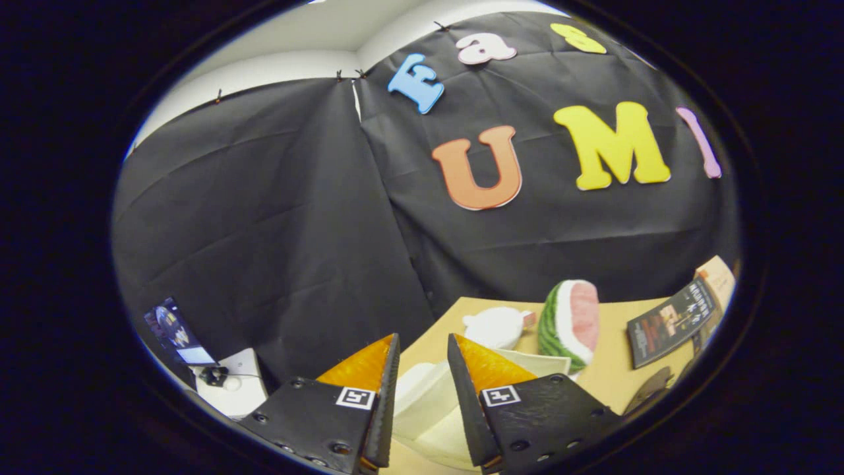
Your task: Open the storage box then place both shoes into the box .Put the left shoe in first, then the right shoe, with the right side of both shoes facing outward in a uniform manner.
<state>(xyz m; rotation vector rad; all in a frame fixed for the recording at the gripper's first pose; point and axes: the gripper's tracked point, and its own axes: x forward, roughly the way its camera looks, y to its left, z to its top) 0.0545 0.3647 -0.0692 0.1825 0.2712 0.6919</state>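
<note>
My gripper (pixel 423 338) is held high and tilted up toward the booth wall, open, with a narrow gap between its fingers and nothing gripped. Through that gap and just below the fingers lies a cream-white thing (pixel 428 409) with a raised rim, on the tan table (pixel 613 376). I cannot tell whether it is the storage box or its lid. A dark curved thing (pixel 649 390), possibly a shoe, lies by the table's right edge, mostly cut off.
Beyond the fingers sit a white plush (pixel 496 326) and a watermelon-slice plush (pixel 571 323). Further right lie a dark booklet (pixel 669 321) and a brown box (pixel 717 277). Far left, off the table, stands a screen (pixel 177 331) above a white surface (pixel 237 389).
</note>
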